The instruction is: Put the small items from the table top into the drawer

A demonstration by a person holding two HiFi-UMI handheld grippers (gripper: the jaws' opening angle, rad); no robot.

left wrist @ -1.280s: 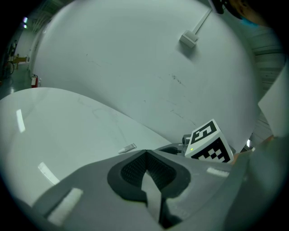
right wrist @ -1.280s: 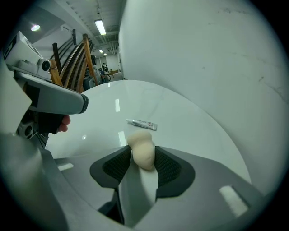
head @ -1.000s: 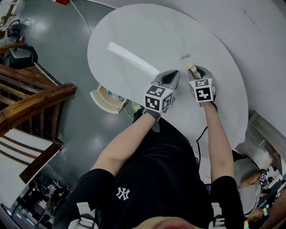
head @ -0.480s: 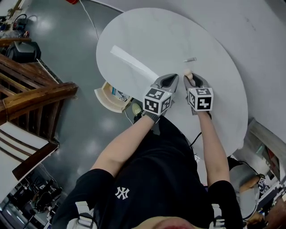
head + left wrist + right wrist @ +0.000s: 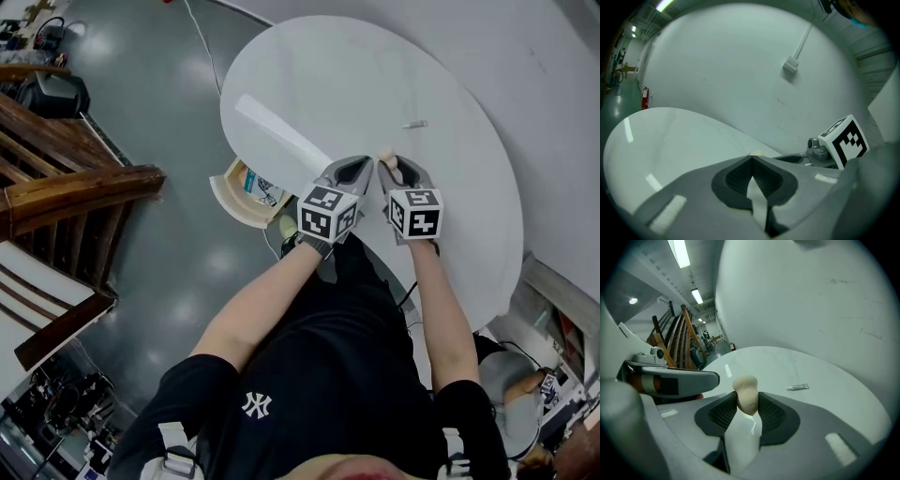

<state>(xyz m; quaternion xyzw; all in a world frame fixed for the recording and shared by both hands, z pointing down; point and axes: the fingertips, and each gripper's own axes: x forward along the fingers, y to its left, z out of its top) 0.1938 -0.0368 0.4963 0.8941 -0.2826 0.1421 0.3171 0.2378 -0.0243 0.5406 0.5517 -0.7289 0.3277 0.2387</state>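
**Between the right gripper's jaws: one small piece up, one tube left**

Between the jaws of the right gripper (image 5: 747, 401) sits a pale knob-shaped piece (image 5: 745, 389), pinched at its narrow waist with its rounded head standing clear above the pads. The jaws stand fairly wide, because the piece fills the gap. Close on its left, the left gripper (image 5: 751, 161) has its jaws drawn together with nothing in them.

Ahead of the right gripper and a little to its right, a small tube (image 5: 797, 387) lies flat on the round white bench (image 5: 375, 75), well apart from both grippers. Out past the left gripper, under the bench's rim, the drawer (image 5: 230, 202) stands pulled open. Something printed (image 5: 265, 187) lies in it, too small to name.

By my reading, the task is partway along: one piece is lifted but not yet over the drawer, and the tube waits untouched.

Against a second ago, both grippers have shifted across the bench toward the drawer side, leaving the tube farther off to the right. The grip on the piece looks the same.
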